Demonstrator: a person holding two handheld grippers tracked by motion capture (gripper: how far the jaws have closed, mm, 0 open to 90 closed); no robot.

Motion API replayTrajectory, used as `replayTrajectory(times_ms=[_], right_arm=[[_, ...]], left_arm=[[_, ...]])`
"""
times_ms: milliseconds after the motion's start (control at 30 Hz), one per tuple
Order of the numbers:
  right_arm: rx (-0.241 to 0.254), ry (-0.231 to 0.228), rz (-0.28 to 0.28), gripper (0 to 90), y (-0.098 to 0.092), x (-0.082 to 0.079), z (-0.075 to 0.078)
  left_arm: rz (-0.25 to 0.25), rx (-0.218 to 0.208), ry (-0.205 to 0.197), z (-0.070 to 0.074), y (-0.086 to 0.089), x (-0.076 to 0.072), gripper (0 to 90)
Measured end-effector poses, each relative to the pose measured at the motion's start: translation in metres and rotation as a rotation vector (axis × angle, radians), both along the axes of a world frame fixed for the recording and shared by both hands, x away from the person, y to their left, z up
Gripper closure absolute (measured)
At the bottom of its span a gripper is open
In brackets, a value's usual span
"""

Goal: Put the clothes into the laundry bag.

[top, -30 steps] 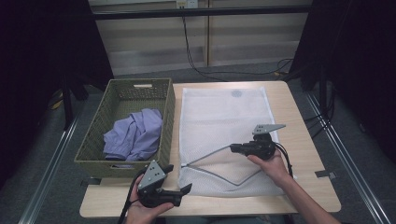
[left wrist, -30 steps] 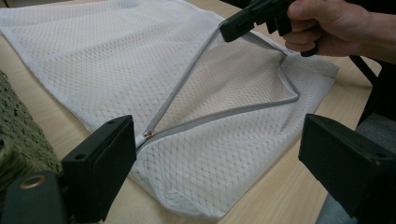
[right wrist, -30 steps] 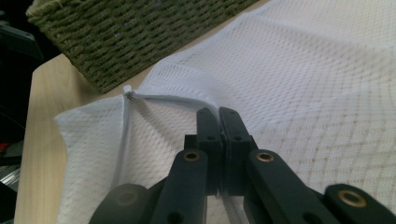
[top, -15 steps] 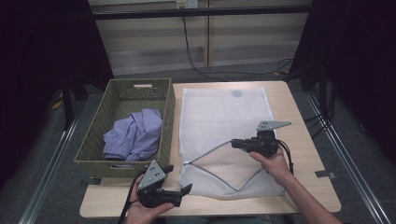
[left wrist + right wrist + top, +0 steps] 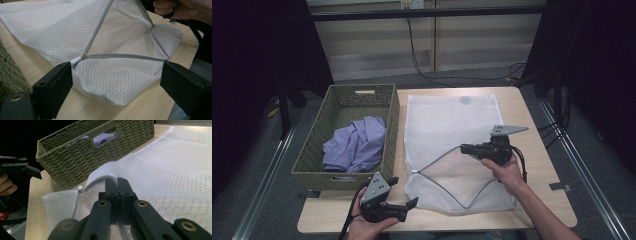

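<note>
Two grippers here: right gripper (image 5: 464,149) jaws pinched shut on the mesh bag's (image 5: 452,120) lifted zipper edge, left gripper (image 5: 404,192) jaws wide open, bag corner between them, untouched

Table (image 5: 532,115) was evenly lit from overhead; surroundings stayed dark. Soft shadows, no glare. Near jaws in both gripper views were blurred.

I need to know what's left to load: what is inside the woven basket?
Inside the woven basket lies a crumpled lilac garment. Whatever sits beneath it is covered, so whether more is in there cannot be told.
</note>
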State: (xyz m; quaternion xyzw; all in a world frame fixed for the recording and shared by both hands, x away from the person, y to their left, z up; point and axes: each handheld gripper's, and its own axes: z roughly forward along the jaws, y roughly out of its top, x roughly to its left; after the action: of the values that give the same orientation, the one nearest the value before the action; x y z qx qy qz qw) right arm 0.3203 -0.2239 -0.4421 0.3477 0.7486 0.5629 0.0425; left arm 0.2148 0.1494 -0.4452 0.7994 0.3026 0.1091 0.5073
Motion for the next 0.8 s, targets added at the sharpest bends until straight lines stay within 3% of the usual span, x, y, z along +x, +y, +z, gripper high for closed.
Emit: replayTrajectory(times_ms=[533, 800], right_arm=[[0.031, -0.036, 0.002, 88.2, 0.003, 0.007, 0.018], [0.043, -0.045, 0.009, 88.2, 0.003, 0.008, 0.020]], left_arm=[[-0.001, 0.000, -0.001, 0.000, 0.000, 0.000, 11.1], [-0.002, -0.002, -0.005, 0.002, 0.001, 0.000, 11.7]])
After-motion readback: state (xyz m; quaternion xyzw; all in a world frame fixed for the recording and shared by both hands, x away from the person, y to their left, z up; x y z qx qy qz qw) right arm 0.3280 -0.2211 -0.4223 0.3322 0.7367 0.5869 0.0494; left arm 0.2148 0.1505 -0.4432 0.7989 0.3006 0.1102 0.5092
